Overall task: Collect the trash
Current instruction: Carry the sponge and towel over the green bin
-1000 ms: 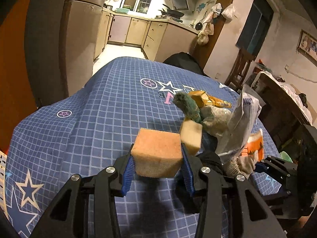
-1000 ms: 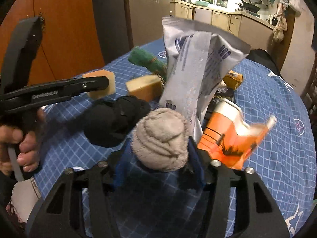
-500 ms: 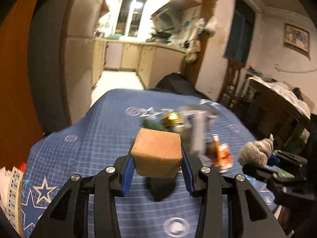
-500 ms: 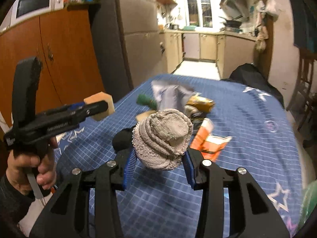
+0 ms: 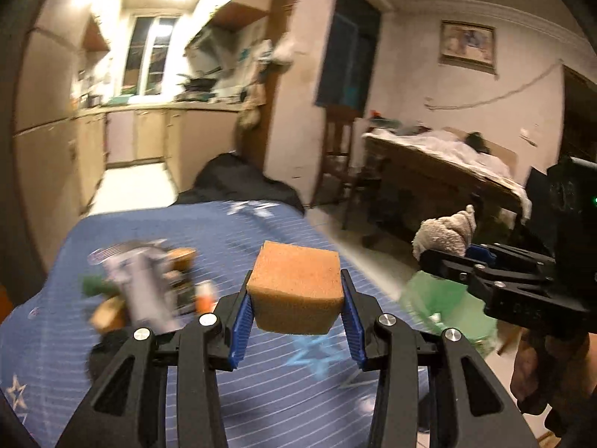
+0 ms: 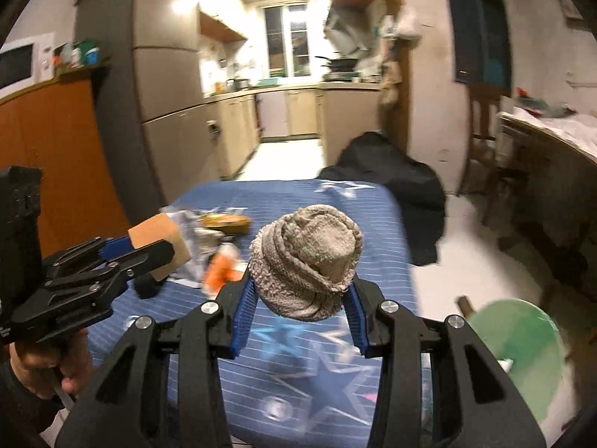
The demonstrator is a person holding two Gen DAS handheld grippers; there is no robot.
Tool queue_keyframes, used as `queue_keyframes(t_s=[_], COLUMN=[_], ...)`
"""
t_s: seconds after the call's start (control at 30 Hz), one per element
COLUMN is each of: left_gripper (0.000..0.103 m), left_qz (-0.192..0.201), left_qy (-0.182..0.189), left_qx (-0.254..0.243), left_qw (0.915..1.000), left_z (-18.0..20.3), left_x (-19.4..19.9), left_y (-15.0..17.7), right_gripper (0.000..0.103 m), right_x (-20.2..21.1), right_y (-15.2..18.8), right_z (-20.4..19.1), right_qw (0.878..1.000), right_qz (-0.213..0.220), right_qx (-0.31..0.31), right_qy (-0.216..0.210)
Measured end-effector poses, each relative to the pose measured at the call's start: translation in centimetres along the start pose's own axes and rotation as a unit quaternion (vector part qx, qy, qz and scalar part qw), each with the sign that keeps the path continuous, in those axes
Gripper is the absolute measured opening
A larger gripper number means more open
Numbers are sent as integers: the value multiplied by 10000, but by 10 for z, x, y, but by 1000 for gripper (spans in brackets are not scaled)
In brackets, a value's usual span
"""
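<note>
Sponge (image 5: 296, 286) clamped in left gripper (image 5: 296, 310); rolled cloth (image 6: 306, 261) gripped by right gripper (image 6: 298, 317), above table (image 6: 335, 201).

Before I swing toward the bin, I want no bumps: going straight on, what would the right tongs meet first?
Probably the blue tablecloth beyond the rolled cloth they hold; nothing else seems to lie ahead, though blur makes depth unclear.

Place: home, kitchen adjoining | evidence: fridge (image 6: 168, 86), cabinets (image 6: 294, 112), microwave (image 6: 16, 65), framed picture (image 5: 468, 47), table with blue cloth (image 6: 328, 201)
</note>
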State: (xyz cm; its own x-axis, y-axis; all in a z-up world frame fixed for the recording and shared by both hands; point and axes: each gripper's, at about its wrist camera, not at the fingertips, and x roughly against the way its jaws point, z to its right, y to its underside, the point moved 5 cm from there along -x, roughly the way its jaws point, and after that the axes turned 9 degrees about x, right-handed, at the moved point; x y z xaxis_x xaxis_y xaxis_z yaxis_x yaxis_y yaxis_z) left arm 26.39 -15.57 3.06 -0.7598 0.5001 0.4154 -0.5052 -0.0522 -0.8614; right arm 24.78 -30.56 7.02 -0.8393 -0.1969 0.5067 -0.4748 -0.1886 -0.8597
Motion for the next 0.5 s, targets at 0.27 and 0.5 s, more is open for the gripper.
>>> queue_keyframes(t_s=[0.27,0.5], left_gripper=[43,43], left_qz=[-233,-628], left_qy=[644,988], left_qx=[-186,-371], left_qw=[9975,9924], left_z=[109,194], left_x=[-58,-124], left_y=[-10,-7], right_gripper=[41,41], right_x=[32,43], right_y=[23,49], right_z=[98,173], right_qw=[9956,9869], right_qz=[-211,-543], right_qx=[-482,-891], right_qy=[780,1229])
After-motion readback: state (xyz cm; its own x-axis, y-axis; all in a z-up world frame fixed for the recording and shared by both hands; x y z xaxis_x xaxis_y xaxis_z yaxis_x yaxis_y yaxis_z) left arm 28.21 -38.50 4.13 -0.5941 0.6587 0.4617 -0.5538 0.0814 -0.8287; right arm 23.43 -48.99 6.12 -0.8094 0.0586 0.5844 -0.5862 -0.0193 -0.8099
